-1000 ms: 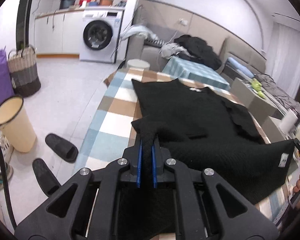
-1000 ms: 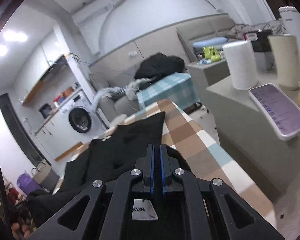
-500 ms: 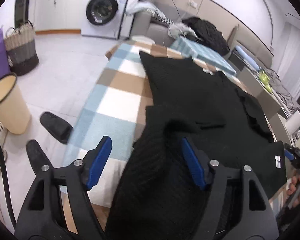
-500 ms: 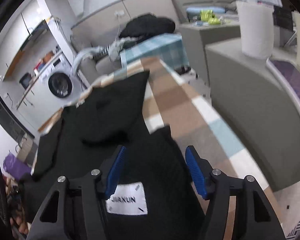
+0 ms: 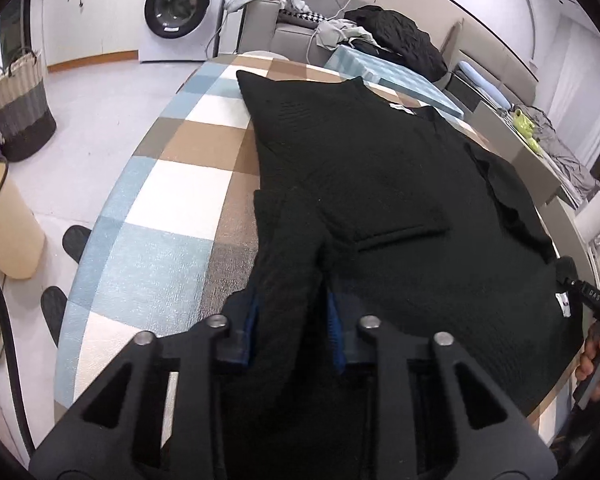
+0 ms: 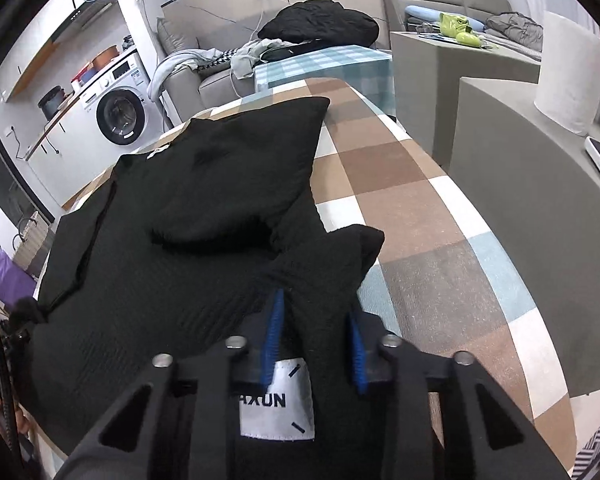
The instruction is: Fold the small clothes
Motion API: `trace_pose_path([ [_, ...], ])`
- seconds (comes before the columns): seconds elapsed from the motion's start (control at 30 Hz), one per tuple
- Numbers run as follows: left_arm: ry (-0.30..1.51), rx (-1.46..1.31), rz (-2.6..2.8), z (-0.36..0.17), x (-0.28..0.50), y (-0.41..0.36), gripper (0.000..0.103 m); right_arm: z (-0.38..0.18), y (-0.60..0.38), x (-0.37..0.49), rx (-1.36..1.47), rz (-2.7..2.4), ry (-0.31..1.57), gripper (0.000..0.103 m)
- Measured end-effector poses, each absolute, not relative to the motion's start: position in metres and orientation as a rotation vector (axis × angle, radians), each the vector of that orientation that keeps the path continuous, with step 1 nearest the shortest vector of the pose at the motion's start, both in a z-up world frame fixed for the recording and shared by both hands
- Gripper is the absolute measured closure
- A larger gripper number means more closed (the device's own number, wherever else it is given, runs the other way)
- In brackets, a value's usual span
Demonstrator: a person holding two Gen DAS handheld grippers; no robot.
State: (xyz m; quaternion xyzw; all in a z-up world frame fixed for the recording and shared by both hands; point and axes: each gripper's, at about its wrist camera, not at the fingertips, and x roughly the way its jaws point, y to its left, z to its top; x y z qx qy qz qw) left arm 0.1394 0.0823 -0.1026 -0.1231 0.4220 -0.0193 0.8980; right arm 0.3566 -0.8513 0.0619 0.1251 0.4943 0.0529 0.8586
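A black knitted garment (image 5: 360, 168) (image 6: 180, 200) lies spread on a table with a checked cover (image 5: 172, 208) (image 6: 400, 184). My left gripper (image 5: 292, 312) has a raised ridge of the near hem between its blue pads (image 5: 253, 320); the jaws are closing and the cloth fills the gap. At the other near corner my right gripper (image 6: 314, 320) is closing in the same way on a bunched fold whose tip (image 6: 370, 240) stands up. A white label (image 6: 276, 400) lies below its fingers. A hand (image 5: 596, 360) shows at the right edge of the left wrist view.
Left of the table, on the floor, are a cream bin (image 5: 4, 216), dark slippers (image 5: 76, 240) and a woven basket (image 5: 18, 108). A washing machine (image 5: 178, 4) and a sofa with piled clothes (image 5: 396, 36) stand behind. A grey counter (image 6: 540, 160) with a paper roll (image 6: 568, 80) runs along the right.
Both grippers went from shut on the hem to wide open, dropped closer to the table, and have now narrowed again around folds of the black cloth.
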Motion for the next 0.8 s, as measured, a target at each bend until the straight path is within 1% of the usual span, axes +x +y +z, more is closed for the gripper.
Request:
trace_pose_path([
  [0.1, 0.869, -0.252, -0.043, -0.102, 0.131, 0.084, 0.083, 0.063, -0.853, 0.349, 0.279, 0.116, 1.038, 0.081],
  [0.4, 0.870, -0.231, -0.016, -0.097, 0.073, 0.095, 0.083, 0.075, -0.854, 0.296, 0.280, 0.167, 1.071, 0.081],
  [0.47, 0.872, -0.238, -0.018, -0.097, 0.061, 0.098, 0.082, 0.077, -0.856, 0.285, 0.287, 0.177, 1.087, 0.081],
  [0.53, 0.868, -0.245, -0.012, -0.093, 0.050, 0.101, 0.076, 0.080, -0.855, 0.279, 0.273, 0.178, 1.086, 0.073],
  [0.57, 0.861, -0.246, -0.008, -0.091, 0.046, 0.103, 0.075, 0.082, -0.856, 0.276, 0.268, 0.181, 1.083, 0.064],
  [0.6, 0.849, -0.247, -0.005, -0.086, 0.040, 0.104, 0.073, 0.084, -0.857, 0.274, 0.270, 0.189, 1.078, 0.059],
  [0.67, 0.834, -0.241, 0.009, -0.079, 0.033, 0.107, 0.069, 0.089, -0.863, 0.271, 0.283, 0.191, 1.066, 0.056],
  [0.77, 0.809, -0.236, 0.016, -0.067, 0.022, 0.111, 0.069, 0.094, -0.873, 0.264, 0.317, 0.184, 1.051, 0.051],
  [0.8, 0.799, -0.243, 0.013, -0.064, 0.017, 0.113, 0.069, 0.095, -0.874, 0.260, 0.328, 0.181, 1.048, 0.051],
])
